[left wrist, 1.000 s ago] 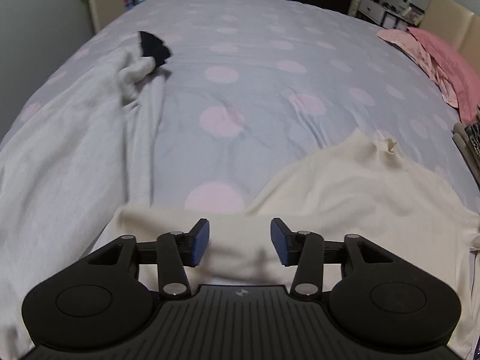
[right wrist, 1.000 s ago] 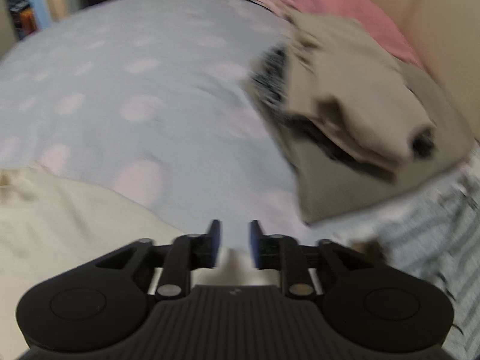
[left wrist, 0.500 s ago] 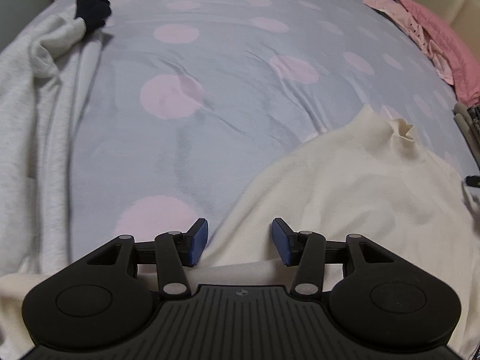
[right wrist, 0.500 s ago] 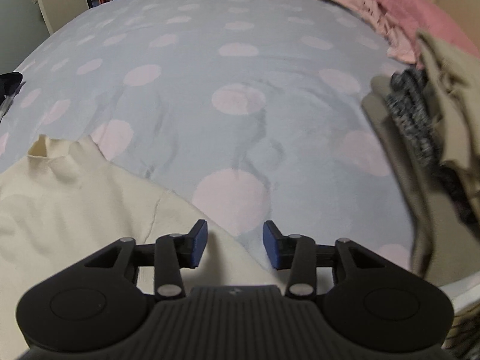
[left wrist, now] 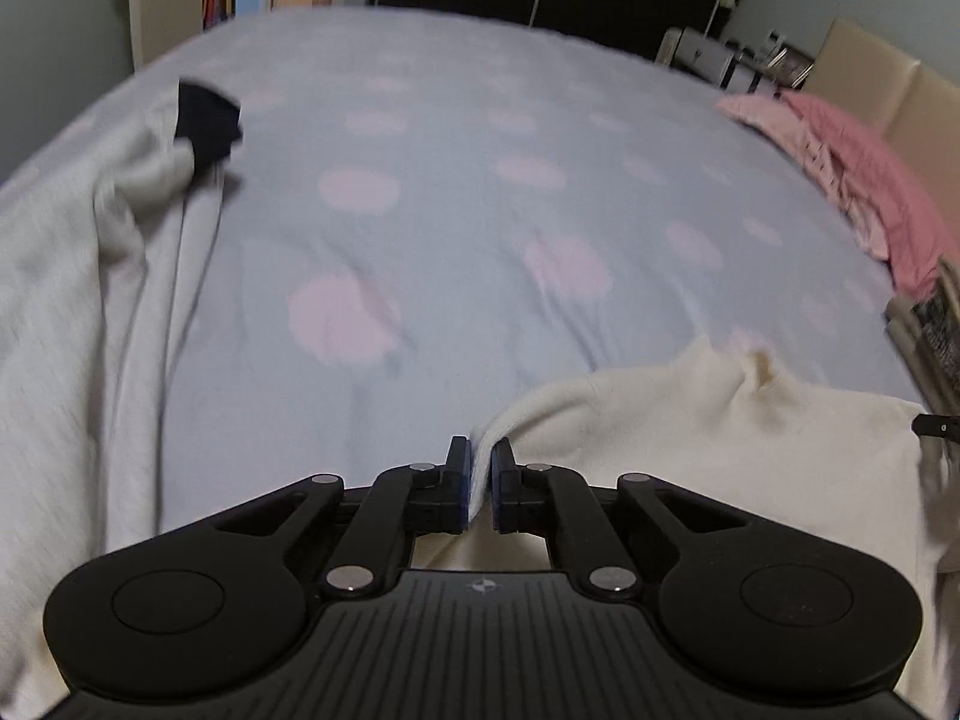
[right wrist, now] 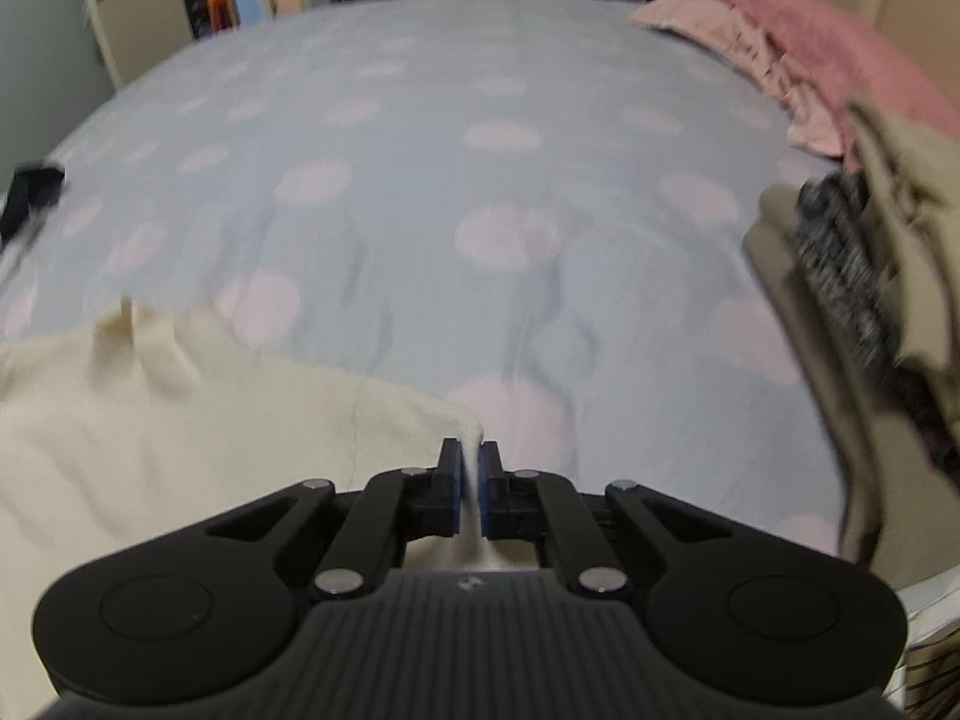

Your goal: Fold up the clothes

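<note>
Tongs pinch cream top; lower hem hidden.

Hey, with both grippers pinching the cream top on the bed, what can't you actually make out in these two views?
- Cream top: its lower part is hidden behind the left gripper body in the left wrist view, and behind the right gripper in the right wrist view.
- Pile of clothes: blurred and cut off by the right edge, right wrist view.
- Dark item: too blurred to identify, left wrist view.
</note>
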### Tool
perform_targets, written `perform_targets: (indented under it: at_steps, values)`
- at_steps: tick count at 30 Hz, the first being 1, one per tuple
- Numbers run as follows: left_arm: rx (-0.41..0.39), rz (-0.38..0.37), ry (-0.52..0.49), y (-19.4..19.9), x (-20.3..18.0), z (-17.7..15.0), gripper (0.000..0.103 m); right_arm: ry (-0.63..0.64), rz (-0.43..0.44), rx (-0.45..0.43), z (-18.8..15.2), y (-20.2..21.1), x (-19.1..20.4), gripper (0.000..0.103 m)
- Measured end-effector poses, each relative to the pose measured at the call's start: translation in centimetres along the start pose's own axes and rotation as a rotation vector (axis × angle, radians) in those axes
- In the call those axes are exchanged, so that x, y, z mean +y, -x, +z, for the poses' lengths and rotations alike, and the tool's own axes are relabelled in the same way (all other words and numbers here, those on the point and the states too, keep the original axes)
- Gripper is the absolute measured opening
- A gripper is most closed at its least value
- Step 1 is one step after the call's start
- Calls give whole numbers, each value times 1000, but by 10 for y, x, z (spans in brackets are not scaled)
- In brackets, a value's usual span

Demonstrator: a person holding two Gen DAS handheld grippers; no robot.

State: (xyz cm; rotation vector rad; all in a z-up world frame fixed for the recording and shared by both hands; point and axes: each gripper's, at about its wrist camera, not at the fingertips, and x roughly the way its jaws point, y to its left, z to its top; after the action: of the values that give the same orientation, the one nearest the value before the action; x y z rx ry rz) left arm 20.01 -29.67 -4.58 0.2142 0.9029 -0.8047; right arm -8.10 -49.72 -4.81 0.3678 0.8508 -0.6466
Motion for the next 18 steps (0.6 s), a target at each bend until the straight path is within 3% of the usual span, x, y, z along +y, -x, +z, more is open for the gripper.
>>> perform_targets:
  at_steps: [4,9,13,14,16,18]
  values:
    - [-73,30,-19,14,-5,29,4,-1,-15,-63,29,19,2,6]
    - [-104,64,-13,0,-5,54,4,-32,-60,-107,56,21,-1,6]
    - [-46,80,-17,-25,-9,56,7,-39,-93,-87,63,0,8,7]
    - [-31,94,-19,-29,-9,55,11,-27,-101,-69,63,-6,11,7]
    - [-15,145,-27,-35,-9,52,12,-3,-141,-33,61,-18,17,23]
    - [-11,172,-35,-33,-7,49,14,-1,-164,-18,57,-20,16,24]
